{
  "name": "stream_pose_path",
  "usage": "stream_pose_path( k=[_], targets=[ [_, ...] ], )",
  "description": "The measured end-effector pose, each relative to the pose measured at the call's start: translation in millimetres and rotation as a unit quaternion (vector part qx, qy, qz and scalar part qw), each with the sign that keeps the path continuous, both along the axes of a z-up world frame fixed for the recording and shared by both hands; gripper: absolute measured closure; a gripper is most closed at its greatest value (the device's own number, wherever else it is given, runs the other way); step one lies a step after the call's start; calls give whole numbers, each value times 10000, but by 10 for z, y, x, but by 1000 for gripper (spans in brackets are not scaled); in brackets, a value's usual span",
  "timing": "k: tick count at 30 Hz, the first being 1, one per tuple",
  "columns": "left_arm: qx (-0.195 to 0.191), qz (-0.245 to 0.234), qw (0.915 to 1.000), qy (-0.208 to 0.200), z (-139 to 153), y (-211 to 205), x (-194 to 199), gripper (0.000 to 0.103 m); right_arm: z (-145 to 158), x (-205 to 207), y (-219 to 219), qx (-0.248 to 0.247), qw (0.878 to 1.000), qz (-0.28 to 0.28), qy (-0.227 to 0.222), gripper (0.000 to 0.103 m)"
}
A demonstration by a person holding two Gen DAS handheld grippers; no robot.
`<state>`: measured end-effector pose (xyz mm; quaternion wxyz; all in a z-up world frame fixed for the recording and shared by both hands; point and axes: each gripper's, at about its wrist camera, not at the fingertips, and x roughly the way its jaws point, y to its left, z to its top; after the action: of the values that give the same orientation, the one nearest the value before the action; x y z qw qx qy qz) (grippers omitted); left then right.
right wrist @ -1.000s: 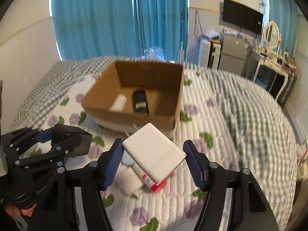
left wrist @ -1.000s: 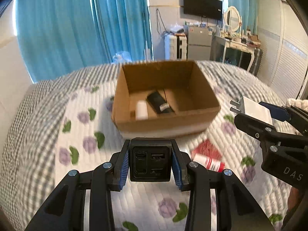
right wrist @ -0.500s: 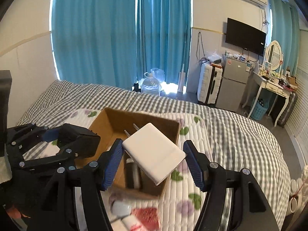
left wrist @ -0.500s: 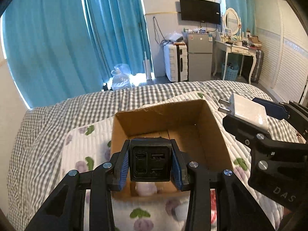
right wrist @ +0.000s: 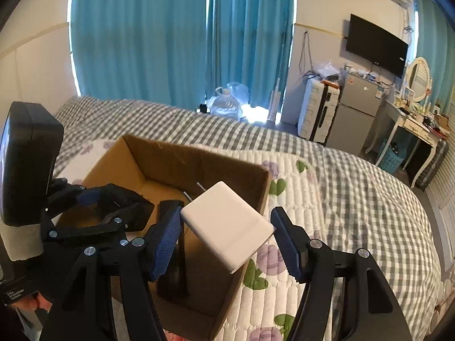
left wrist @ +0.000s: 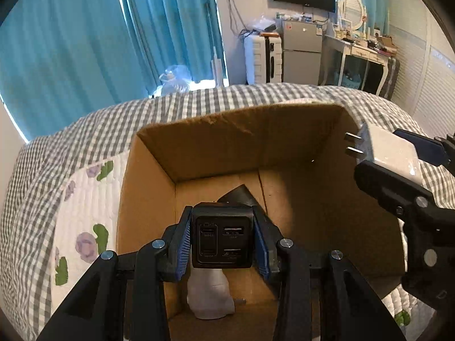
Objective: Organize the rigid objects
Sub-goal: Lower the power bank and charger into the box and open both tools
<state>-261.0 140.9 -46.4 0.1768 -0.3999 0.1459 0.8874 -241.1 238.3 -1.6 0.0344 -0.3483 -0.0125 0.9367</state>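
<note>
Left claw [left wrist: 222, 238] clamps black charger [left wrist: 222, 237], right claw [right wrist: 227, 241] white adapter [right wrist: 227, 224], over cardboard box [left wrist: 241, 142].

Standing open-topped on the bed [right wrist: 355, 199]: cardboard box [left wrist: 241, 142], four upright walls closing in the interior on every side. Lying on the box floor at the near left: white bottle [left wrist: 210, 298], with a black object [left wrist: 240, 196] behind it, taking up the left half. Showing bare cardboard across the right half of the floor. Hovering over the left part of the opening: left gripper [left wrist: 221, 238] clamping a black charger [left wrist: 222, 238]. Crowding the right wall from above: right gripper [right wrist: 227, 236] pinching a white adapter [right wrist: 227, 224], prongs pointing inward over the box.
</note>
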Motion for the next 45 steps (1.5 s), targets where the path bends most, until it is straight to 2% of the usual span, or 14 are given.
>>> stream_pose_path(
  k=[4, 6, 8, 18, 19, 20, 21, 24, 26, 31, 33, 38, 42, 45],
  targets=[
    [153, 47, 9999, -61, 17, -50, 25, 60, -13, -4, 36, -74, 10000, -10, -18, 39],
    [236, -22, 9997, 97, 117, -57, 90, 58, 2, 18, 46, -71, 10000, -51, 9, 39],
    [176, 5, 9994, 311, 228, -63, 108, 51, 24, 13, 52, -59, 9999, -92, 24, 39],
    [131, 300, 9960, 830, 509, -306, 206, 51, -65, -170, -91, -23, 9999, -114, -50, 39],
    [135, 298, 9960, 835, 525, -331, 235, 51, -77, -170, -105, -17, 9999, -134, -47, 35],
    [139, 311, 9958, 851, 548, -366, 271, 50, -83, -158, -128, -1, 9999, -141, -50, 22],
    [146, 326, 9956, 864, 582, -383, 308, 50, -67, -123, -151, 30, 9999, -146, -43, 17],
    [234, 373, 9949, 909, 699, -487, 446, 38, 72, 59, -210, 213, 9996, -164, 36, 17],
    [342, 432, 9934, 1001, 810, -585, 577, 24, 186, 200, -232, 277, 9994, -193, 74, 17],
    [485, 485, 9898, 1247, 1052, -801, 954, 1, 504, 662, -313, 377, 9989, -270, 106, 15],
    [546, 482, 9875, 1401, 1140, -884, 1147, 0, 629, 878, -357, 435, 9985, -285, 180, 13],
    [644, 515, 9876, 1335, 1175, -1066, 1463, 0, 755, 1355, -490, 444, 9985, -215, 231, 9],
    [632, 624, 9875, 1302, 1069, -1162, 1674, 0, 679, 1623, -583, 396, 9989, -140, 203, 9],
    [713, 736, 9885, 1110, 863, -1262, 1764, 0, 500, 1770, -647, 395, 9991, -62, 125, 9]
  ],
)
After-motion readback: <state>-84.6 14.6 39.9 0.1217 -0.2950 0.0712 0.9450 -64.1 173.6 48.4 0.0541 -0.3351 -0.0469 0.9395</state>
